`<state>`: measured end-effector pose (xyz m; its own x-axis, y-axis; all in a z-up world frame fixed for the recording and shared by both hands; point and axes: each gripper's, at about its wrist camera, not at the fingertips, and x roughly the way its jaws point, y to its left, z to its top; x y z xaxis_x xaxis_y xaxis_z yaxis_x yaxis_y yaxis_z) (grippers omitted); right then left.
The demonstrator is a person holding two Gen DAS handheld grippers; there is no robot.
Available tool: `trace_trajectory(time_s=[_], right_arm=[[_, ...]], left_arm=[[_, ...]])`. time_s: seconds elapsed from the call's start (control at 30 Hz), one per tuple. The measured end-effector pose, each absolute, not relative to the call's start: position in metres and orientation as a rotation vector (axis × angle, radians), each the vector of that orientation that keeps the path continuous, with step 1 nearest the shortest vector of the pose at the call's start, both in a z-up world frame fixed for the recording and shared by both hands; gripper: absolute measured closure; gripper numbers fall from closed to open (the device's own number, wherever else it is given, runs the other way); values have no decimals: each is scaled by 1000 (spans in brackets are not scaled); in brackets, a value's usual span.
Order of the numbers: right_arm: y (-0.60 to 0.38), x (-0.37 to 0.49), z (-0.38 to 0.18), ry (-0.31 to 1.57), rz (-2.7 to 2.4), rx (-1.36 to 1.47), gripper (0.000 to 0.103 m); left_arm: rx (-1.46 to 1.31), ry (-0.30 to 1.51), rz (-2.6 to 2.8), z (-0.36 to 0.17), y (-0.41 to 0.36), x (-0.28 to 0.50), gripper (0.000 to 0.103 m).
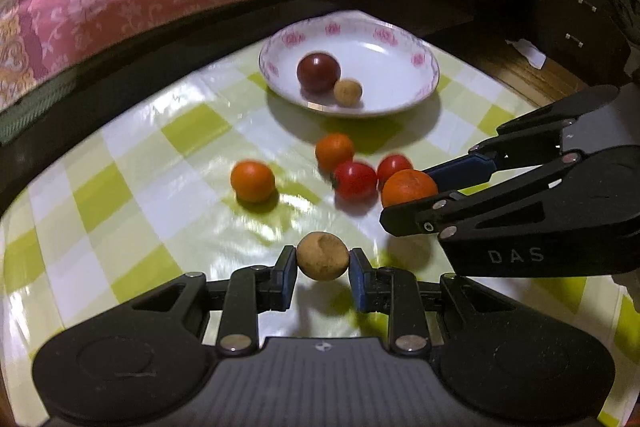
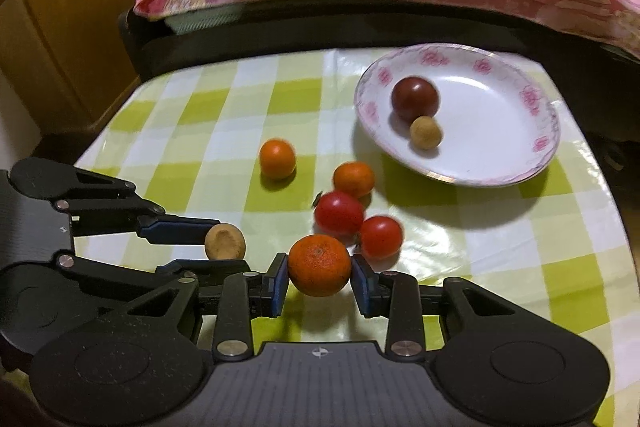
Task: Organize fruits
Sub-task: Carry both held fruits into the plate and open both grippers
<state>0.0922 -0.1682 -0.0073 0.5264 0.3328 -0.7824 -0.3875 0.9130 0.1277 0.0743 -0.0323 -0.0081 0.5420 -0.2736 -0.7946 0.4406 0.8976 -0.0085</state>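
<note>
Fruits in both tongs: left tongs (image 1: 323, 263) clenched on a small tan round longan-like fruit (image 1: 323, 256), right tongs (image 2: 319, 271) clenched on a round orange mandarin (image 2: 319, 265), white pink-flowered plate (image 2: 532, 163) ahead on checked tabletop (image 2: 208, 99), nearer the right side.
</note>
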Motion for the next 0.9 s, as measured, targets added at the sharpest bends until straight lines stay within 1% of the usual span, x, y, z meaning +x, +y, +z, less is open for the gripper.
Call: trace_trajectory(time_s=[0.4, 0.6, 0.9], right_arm=[[-203, 131, 17, 831, 305, 16, 74], [-220, 153, 12, 829, 241, 42, 74], [-225, 167, -2, 856, 221, 28, 74]], left_arm=[[216, 818, -416, 14, -66, 129, 67], [245, 803, -414, 8, -85, 154, 67], [253, 812, -403, -4, -90, 172, 67]])
